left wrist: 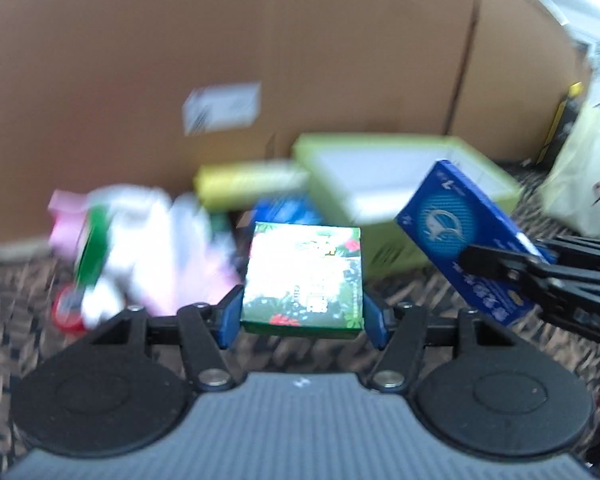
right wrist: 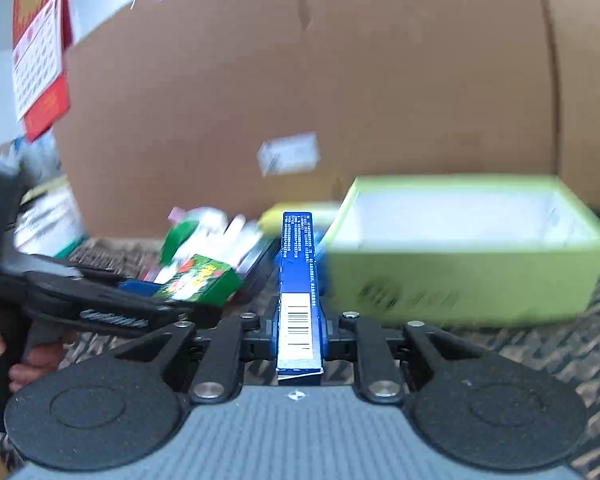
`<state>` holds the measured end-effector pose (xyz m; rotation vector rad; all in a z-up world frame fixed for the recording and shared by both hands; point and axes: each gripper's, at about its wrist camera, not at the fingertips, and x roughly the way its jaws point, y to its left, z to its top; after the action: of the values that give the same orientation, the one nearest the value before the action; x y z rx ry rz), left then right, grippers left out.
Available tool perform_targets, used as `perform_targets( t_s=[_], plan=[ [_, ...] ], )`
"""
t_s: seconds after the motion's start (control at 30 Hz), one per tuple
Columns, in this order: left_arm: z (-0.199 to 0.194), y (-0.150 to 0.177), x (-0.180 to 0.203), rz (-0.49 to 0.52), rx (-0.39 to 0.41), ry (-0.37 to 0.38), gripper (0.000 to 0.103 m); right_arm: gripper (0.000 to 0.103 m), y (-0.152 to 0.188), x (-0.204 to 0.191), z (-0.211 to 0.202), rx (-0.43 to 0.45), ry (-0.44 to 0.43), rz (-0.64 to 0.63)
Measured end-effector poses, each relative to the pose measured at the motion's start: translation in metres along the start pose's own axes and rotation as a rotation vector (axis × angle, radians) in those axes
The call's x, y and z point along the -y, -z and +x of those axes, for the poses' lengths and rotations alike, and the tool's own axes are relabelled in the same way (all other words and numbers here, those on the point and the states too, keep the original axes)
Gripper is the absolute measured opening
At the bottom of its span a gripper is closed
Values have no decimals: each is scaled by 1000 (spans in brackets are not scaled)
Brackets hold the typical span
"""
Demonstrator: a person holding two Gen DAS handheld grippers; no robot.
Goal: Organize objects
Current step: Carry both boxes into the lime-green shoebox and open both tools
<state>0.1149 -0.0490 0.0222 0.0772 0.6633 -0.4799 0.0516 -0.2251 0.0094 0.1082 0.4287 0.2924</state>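
My left gripper (left wrist: 302,316) is shut on a green floral box (left wrist: 304,280) and holds it above the patterned surface; the box also shows in the right wrist view (right wrist: 198,282). My right gripper (right wrist: 299,336) is shut on a flat blue box (right wrist: 299,280), seen edge-on with its barcode up. In the left wrist view the blue box (left wrist: 460,236) is held at the right, tilted, near the open lime-green box (left wrist: 400,184). The lime-green box (right wrist: 460,252) lies just right of the blue box in the right wrist view.
A large cardboard box (left wrist: 260,52) forms a wall behind. A blurred pile of pink, white and green packets (left wrist: 132,248) lies at the left, with a yellow box (left wrist: 244,184) behind it. A pale bag (left wrist: 584,176) stands at the far right.
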Motion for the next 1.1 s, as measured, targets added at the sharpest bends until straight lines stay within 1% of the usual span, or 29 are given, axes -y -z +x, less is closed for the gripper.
perform_targets(
  t_s=[0.1, 0.17, 0.23, 0.37, 0.47, 0.6, 0.7, 0.8, 0.83, 0.87, 0.9, 0.93, 0.97, 1.0, 1.03, 1.07, 1.1],
  plan=[
    [9, -34, 24, 31, 46, 28, 59, 20, -28, 19, -6, 66, 76, -3],
    [23, -55, 37, 31, 52, 46, 59, 20, -44, 32, -4, 94, 121, 3],
    [42, -74, 47, 18, 50, 72, 59, 20, -58, 46, 4, 110, 168, 15],
    [92, -100, 59, 5, 44, 60, 59, 20, -75, 70, 33, 114, 250, 31],
    [131, -107, 59, 3, 23, 37, 59, 20, -78, 93, 61, 86, 276, 72],
    [161, -103, 54, 2, -14, 11, 60, 20, -70, 120, 95, 25, 301, 116],
    [177, -98, 51, -3, -38, -5, 60, 20, -60, 130, 114, -39, 274, 148],
    [181, -95, 49, -19, -23, 18, 62, 20, -52, 129, 128, -78, 273, 138],
    [178, -94, 49, -29, -2, 30, 73, 20, -51, 128, 131, -85, 273, 134],
    [174, -93, 47, -37, 22, 54, 90, 20, -50, 126, 136, -93, 276, 127],
    [169, -93, 46, -47, 47, 67, 97, 22, -51, 124, 140, -103, 278, 114],
    [160, -90, 46, -58, 71, 52, 103, 30, -53, 127, 140, -124, 273, 96],
    [153, -91, 46, -65, 98, 40, 103, 39, -54, 125, 140, -153, 275, 79],
    [143, -92, 47, -61, 117, 44, 103, 42, -56, 123, 136, -155, 289, 63],
    [135, -93, 47, -58, 125, 45, 103, 48, -59, 122, 128, -134, 304, 48],
    [128, -94, 46, -65, 132, 34, 103, 53, -63, 118, 117, -91, 316, 30],
    [118, -92, 41, -74, 142, 26, 103, 55, -66, 113, 106, -50, 322, 18]
  ],
)
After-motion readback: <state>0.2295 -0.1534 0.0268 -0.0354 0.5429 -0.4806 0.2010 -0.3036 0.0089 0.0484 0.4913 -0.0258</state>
